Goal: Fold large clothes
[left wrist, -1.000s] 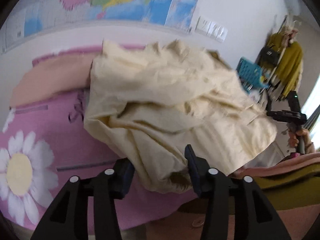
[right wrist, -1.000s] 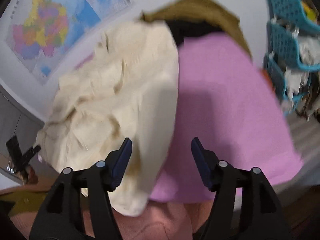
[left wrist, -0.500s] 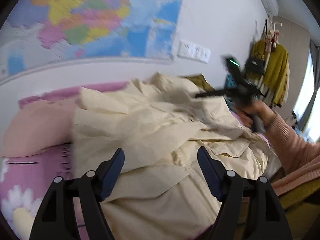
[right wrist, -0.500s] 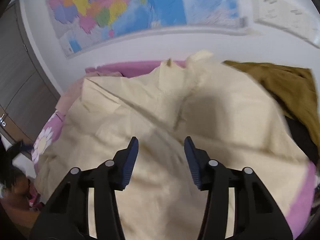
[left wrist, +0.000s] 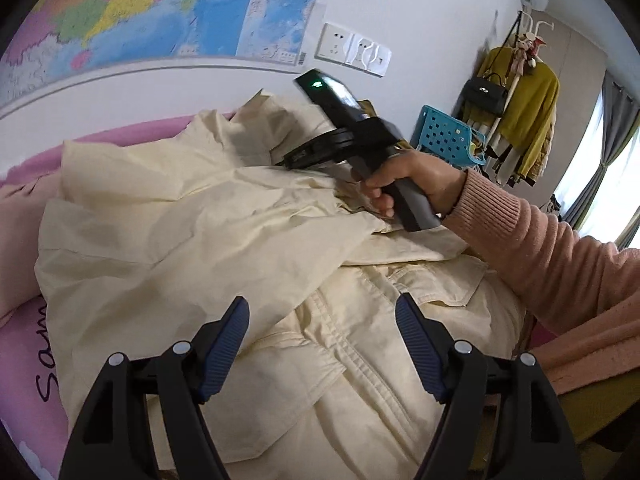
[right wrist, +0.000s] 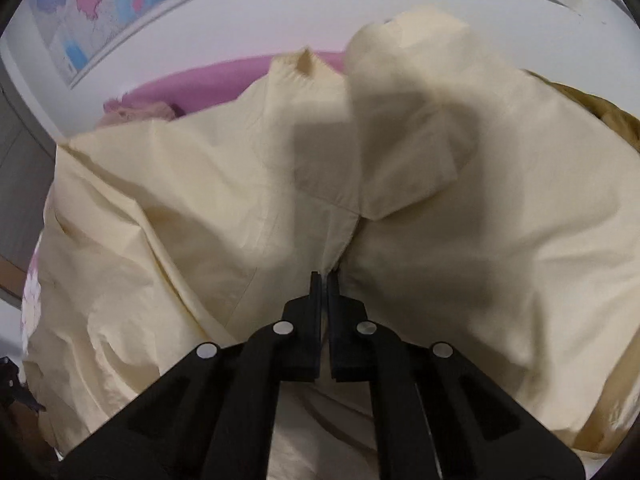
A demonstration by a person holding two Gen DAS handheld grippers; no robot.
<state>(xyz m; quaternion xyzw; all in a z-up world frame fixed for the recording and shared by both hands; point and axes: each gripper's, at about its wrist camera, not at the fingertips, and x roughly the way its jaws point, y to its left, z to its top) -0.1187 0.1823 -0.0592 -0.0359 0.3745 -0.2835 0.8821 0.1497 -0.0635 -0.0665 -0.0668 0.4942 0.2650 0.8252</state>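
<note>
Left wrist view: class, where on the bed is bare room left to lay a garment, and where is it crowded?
Bare pink sheet shows only at the left edge, between the cream jacket and a pink pillow, plus a strip under the wall map. The centre and right are crowded: jacket, right tool, sleeve.

One cream garment (left wrist: 224,248) spread on one pink bed (left wrist: 28,380). Two grippers: left gripper (left wrist: 322,344), right gripper (right wrist: 324,280). One wall map (left wrist: 120,12), one blue basket (left wrist: 448,136), two wall sockets (left wrist: 352,48) (maybe more, blurred), one mustard coat (left wrist: 528,100).
</note>
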